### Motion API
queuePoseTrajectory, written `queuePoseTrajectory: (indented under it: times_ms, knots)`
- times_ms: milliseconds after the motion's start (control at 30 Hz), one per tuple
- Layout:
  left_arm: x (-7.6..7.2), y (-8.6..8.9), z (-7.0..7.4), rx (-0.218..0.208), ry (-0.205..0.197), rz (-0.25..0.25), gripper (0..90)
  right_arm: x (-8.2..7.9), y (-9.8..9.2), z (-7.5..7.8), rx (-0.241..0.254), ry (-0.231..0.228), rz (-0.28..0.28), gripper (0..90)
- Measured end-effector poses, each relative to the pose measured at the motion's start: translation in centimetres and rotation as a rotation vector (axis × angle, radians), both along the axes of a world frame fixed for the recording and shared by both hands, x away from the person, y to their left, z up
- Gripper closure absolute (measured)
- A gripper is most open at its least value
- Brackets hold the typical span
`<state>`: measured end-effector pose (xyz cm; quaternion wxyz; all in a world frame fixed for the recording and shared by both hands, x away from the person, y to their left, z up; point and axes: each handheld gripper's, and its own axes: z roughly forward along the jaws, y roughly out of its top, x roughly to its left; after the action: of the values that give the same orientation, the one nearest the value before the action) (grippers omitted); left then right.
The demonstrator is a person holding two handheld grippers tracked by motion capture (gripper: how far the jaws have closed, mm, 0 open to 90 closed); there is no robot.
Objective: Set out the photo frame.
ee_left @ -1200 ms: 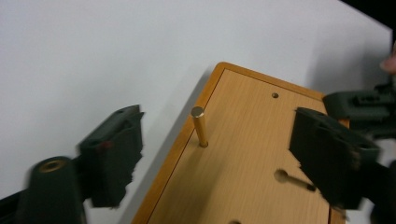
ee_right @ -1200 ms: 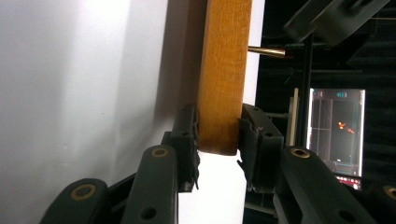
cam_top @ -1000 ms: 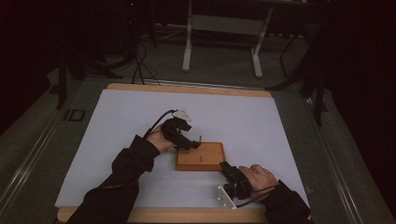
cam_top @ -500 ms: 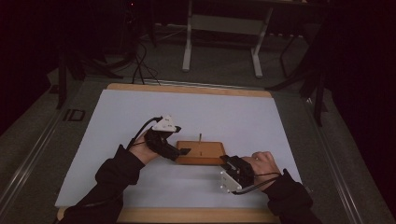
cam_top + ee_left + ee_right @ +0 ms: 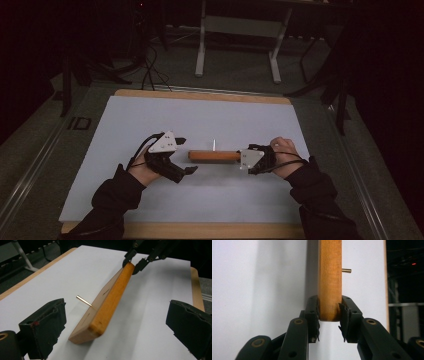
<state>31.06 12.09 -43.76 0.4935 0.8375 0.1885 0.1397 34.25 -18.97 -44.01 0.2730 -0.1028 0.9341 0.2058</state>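
Note:
A flat wooden board [image 5: 214, 156] stands tilted up on its long edge on the white sheet, with a thin brass pin [image 5: 213, 144] sticking out of its face. My right gripper [image 5: 240, 157] is shut on the board's right end; in the right gripper view both pads clamp the board [image 5: 330, 277] and the pin [image 5: 346, 270] pokes out sideways. My left gripper [image 5: 187, 156] is just off the board's left end, its jaws having just been opening. In the left gripper view the board [image 5: 110, 302] and pin [image 5: 83, 300] lie ahead between the wide jaws, touching neither pad, and the right gripper [image 5: 132, 263] grips the far end.
The white sheet [image 5: 150, 120] covers a wooden tabletop [image 5: 200, 95] whose edges show at the back and front. Behind the table stand a metal frame [image 5: 202, 50] and cables on a dark floor.
The board lay flat and now stands on its edge, lifted by the right gripper, which rose and turned. The left gripper came off the board, opened wider and drew back to the left.

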Motion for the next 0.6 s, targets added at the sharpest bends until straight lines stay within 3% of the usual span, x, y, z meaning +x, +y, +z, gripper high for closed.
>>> queuePoseTrajectory:
  times_ms: [67,133,233,267,333,600]
  knots:
    - [0.0,0.0,-0.1,0.005,0.002,0.003,3.5,0.4,0.0,0.2,0.002,0.023,-0.002,70.2]
    - [-0.1,0.1,-0.4,0.003,0.005,-0.001,3.5,1.9,0.2,1.0,-0.001,0.095,-0.011,70.2]
    - [-0.2,0.0,-0.8,0.007,0.003,-0.001,3.1,3.3,0.3,1.6,-0.003,0.162,-0.017,70.2]
    - [-0.2,0.0,-0.8,0.007,0.003,-0.001,3.0,3.3,0.3,1.6,-0.003,0.162,-0.017,70.2]
    - [-0.3,-0.1,-1.2,0.012,0.004,0.006,2.7,4.7,0.4,2.2,-0.008,0.228,-0.025,70.1]
    - [-0.3,0.2,-2.2,-0.017,0.003,0.021,2.6,8.4,0.7,3.1,-0.02,0.382,-0.044,69.9]
